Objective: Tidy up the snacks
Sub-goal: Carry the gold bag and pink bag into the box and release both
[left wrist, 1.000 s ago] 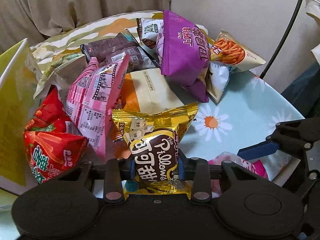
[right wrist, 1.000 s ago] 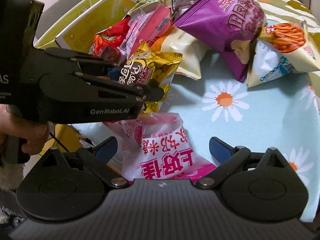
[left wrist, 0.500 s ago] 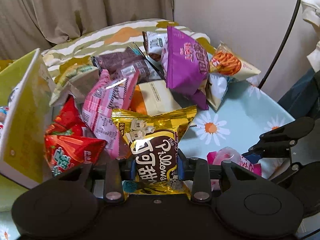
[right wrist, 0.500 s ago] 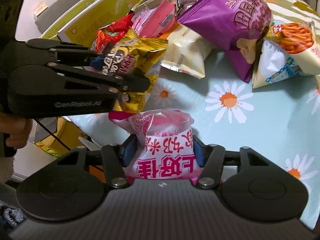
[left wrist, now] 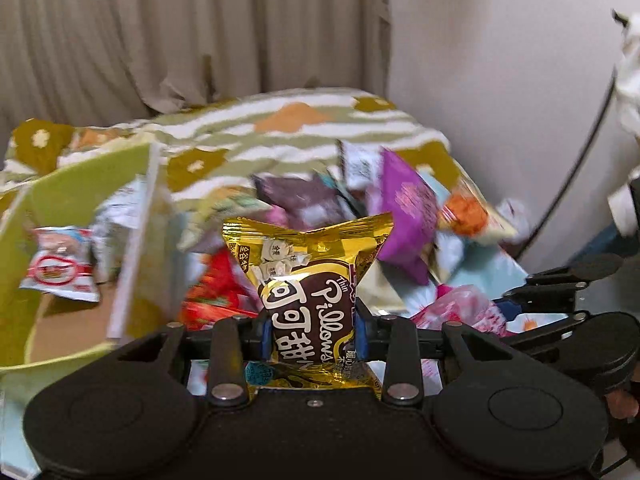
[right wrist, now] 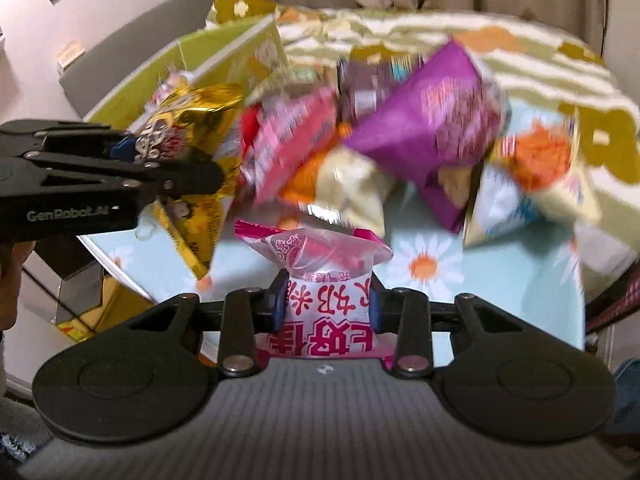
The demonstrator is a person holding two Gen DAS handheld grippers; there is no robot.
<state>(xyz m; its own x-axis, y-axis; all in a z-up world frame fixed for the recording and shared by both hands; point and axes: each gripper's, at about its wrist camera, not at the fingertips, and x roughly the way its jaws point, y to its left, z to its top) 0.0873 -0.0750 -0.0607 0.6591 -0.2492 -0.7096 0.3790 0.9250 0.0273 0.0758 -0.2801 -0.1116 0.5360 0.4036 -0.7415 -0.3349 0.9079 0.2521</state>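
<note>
My left gripper [left wrist: 312, 334] is shut on a gold and brown Pillows snack bag [left wrist: 308, 280] and holds it upright above the table. The bag also shows in the right wrist view [right wrist: 188, 128], held by the left gripper [right wrist: 124, 148]. My right gripper [right wrist: 326, 306] is shut on a pink and white snack bag [right wrist: 320, 276], lifted off the table; this bag also shows in the left wrist view [left wrist: 460, 308]. A yellow-green box [left wrist: 80, 208] stands open at the left with a red and white packet [left wrist: 60, 268] inside.
A pile of snack bags lies on the daisy tablecloth [right wrist: 500, 320]: a purple bag [right wrist: 424, 128], a pink bag [right wrist: 292, 140], an orange bag [right wrist: 544, 160], a cream bag [right wrist: 352, 188]. A patterned cushion [left wrist: 304, 124] and curtain stand behind. A black cable [left wrist: 580, 160] runs down the right wall.
Both grippers have risen with their bags. The right gripper, open a second ago, shut on the pink bag and lifted it. The left gripper has swung toward the yellow-green box.
</note>
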